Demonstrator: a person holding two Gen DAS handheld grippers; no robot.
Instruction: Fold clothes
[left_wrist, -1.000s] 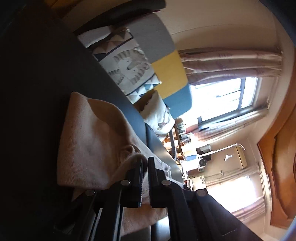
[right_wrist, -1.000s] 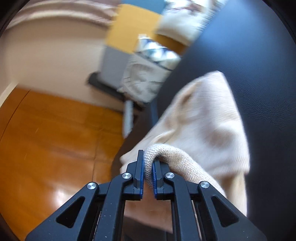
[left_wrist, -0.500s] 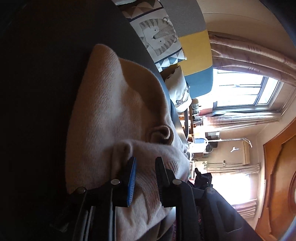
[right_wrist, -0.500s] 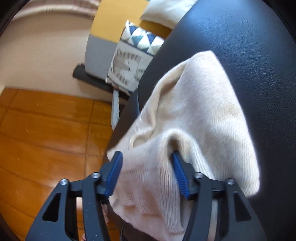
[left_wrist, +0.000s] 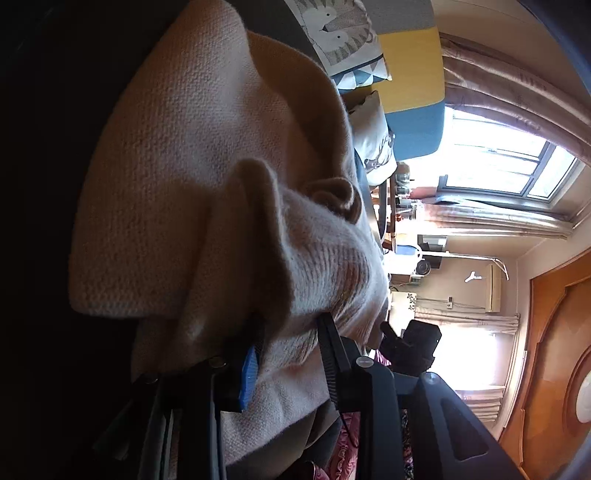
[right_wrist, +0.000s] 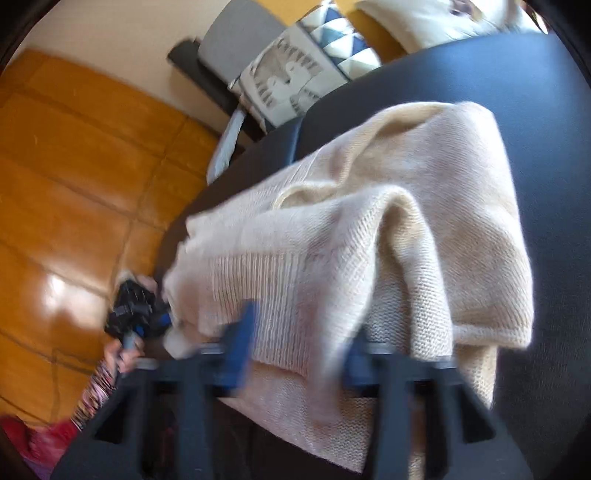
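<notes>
A cream knitted sweater (left_wrist: 207, 177) lies folded over on a black leather seat (right_wrist: 517, 74); it also shows in the right wrist view (right_wrist: 406, 229). My left gripper (left_wrist: 291, 332) is open, its fingers apart on either side of a raised fold at the sweater's near edge. My right gripper (right_wrist: 299, 328) is open too, its blurred blue-padded fingers spread over the ribbed hem. Neither grips the cloth. The left gripper (right_wrist: 136, 306) and the hand holding it show at the left of the right wrist view.
Patterned cushions (right_wrist: 295, 77) lean on a grey, yellow and blue sofa (left_wrist: 413, 74) beyond the seat. Orange wooden floor (right_wrist: 74, 184) lies to one side. A bright window (left_wrist: 509, 162) and curtains are far off.
Both grippers were shut on the sweater one second ago, opened half a second ago, and are now wider apart. The sweater has dropped onto the seat as a fold.
</notes>
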